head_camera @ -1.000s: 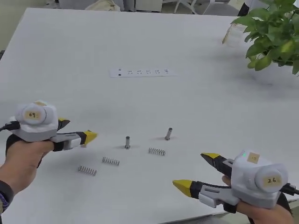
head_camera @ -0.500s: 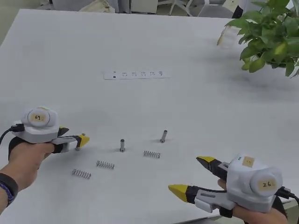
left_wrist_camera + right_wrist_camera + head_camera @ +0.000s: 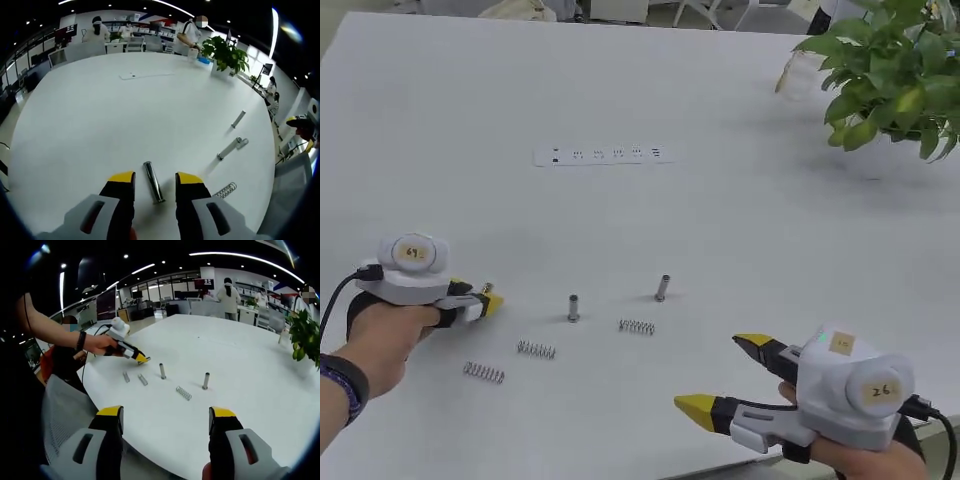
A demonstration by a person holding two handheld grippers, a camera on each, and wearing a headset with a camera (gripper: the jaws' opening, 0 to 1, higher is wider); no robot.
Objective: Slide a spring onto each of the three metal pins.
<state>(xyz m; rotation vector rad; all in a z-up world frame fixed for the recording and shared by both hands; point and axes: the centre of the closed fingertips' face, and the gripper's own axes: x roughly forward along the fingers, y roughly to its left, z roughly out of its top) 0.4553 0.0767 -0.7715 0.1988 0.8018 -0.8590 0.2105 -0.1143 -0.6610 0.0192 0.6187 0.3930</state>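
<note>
Three short metal pins stand upright on the white table (image 3: 720, 220): a left pin (image 3: 487, 289), a middle pin (image 3: 573, 308) and a right pin (image 3: 663, 288). Three springs lie flat in front of them: one (image 3: 636, 326), another (image 3: 536, 349) and a third (image 3: 483, 372). My left gripper (image 3: 488, 300) is open, low over the table. The left pin (image 3: 153, 181) stands between its jaws with a gap on each side. My right gripper (image 3: 722, 374) is wide open near the table's front edge, right of the springs, with nothing between its fingers. The right gripper view shows two of the pins (image 3: 162, 371) (image 3: 205, 381) and a spring (image 3: 183, 392).
A white power strip (image 3: 603, 155) lies farther back on the table. A potted green plant (image 3: 890, 70) stands at the back right. The table's front edge runs just below my right gripper. Other people stand at desks far behind.
My left gripper has sunk and moved right to the left pin, and its jaws have narrowed around it. The right gripper has barely moved. The head camera has shifted a little.
</note>
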